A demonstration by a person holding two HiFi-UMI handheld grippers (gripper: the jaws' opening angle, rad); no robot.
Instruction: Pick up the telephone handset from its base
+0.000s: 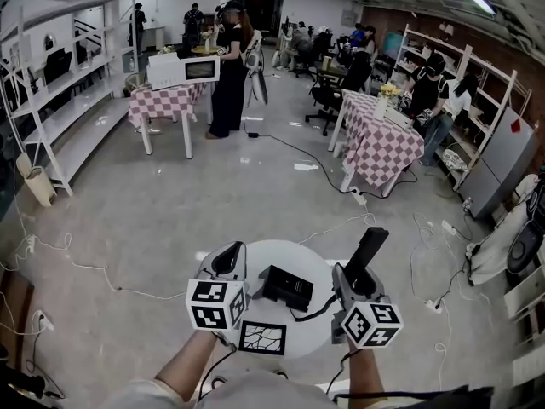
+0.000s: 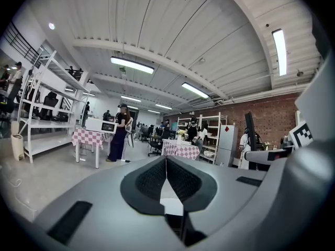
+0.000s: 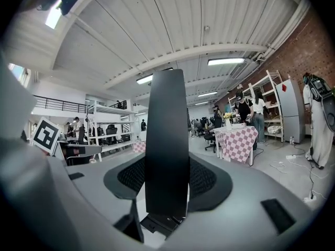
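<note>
Head view: the telephone handset (image 1: pixel 367 247) is held clear of its base (image 1: pixel 285 286) by the right gripper (image 1: pixel 358 279), long axis upright. The base lies on the counter (image 1: pixel 300 258) at nine o'clock of that gripper.

Left gripper view: the left gripper (image 2: pixel 166 179) is seen closed on nothing.

Right gripper view: the handset is clamped between widely spread jaws.

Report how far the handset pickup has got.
Done: the handset is off its base, which sits alone on the white table. In hand: the right hand-held gripper clamps the handset upright above the table; the left hand-held gripper is shut and empty. Left: nothing visible beyond holding it.
</note>
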